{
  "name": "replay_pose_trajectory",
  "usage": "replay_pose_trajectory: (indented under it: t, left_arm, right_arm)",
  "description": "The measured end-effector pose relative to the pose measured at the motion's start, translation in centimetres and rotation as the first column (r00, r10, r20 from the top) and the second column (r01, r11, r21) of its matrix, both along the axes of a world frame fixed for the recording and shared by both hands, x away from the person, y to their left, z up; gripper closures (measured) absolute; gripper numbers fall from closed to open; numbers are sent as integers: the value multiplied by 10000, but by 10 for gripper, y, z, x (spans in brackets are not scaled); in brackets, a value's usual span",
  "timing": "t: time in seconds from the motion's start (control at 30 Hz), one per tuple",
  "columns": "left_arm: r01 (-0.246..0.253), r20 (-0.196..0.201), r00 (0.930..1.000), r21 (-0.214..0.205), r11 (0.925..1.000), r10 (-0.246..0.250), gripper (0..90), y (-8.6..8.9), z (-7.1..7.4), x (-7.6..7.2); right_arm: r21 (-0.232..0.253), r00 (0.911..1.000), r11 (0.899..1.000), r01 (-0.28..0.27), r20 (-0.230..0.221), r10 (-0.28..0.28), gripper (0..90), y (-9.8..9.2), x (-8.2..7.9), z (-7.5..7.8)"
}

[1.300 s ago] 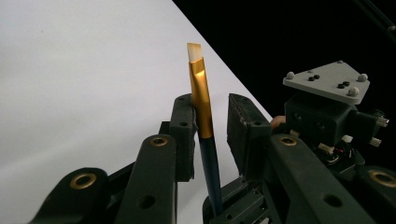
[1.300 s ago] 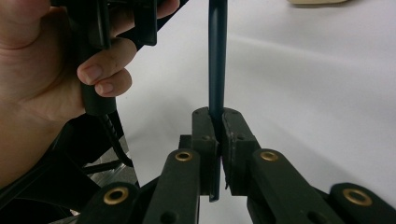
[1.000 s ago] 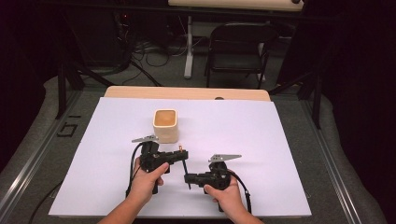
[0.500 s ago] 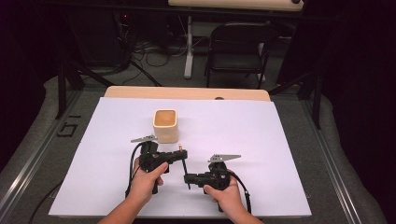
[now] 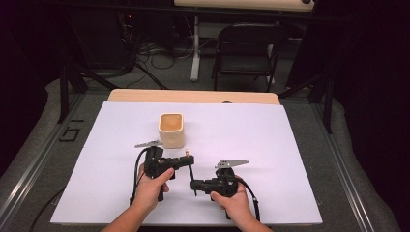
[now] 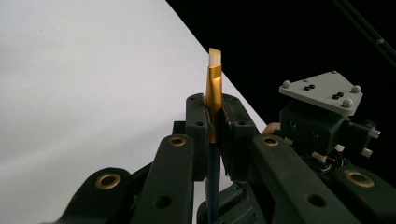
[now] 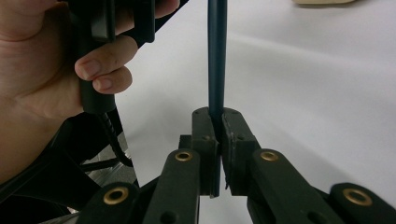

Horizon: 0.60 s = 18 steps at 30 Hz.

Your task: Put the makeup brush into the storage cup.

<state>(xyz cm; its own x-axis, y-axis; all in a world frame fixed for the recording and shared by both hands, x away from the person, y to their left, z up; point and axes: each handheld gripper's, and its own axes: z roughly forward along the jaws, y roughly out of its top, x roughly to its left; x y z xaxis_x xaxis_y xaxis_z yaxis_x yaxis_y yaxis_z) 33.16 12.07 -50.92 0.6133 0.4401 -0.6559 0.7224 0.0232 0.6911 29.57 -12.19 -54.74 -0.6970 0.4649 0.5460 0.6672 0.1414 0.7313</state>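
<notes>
White paper covers the desk (image 5: 290,145), with a beige cup (image 5: 171,129) standing near its middle. Just in front of the cup, a paintbrush (image 6: 214,88) spans both grippers. The left gripper (image 5: 187,161) has its jaws clamped on the gold ferrule, and the right gripper (image 5: 194,185) has its jaws clamped on the dark handle.

Gold-ferruled dark-handled brush (image 6: 214,88), cream cup (image 5: 171,129)

Left gripper (image 6: 215,135) jaws clamped on slim brush (image 6: 214,88) at gold ferrule, bristle tip upward, white table (image 6: 84,84) behind, right gripper (image 6: 322,121) beside
</notes>
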Motion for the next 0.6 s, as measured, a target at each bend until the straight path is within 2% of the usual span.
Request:
replay_pose_trajectory:
  t: [0.33,0.6]
  left_arm:
    - [15,216,9998,58,10000,-17,834,0,4,-2]
    - [62,454,9989,240,9997,-73,835,0,7,-3]
  right_arm:
    - [-27,9998,10000,-16,200,16,846,1,0,1]
    - [-297,9985,9996,-23,541,39,848,2,-1,4]
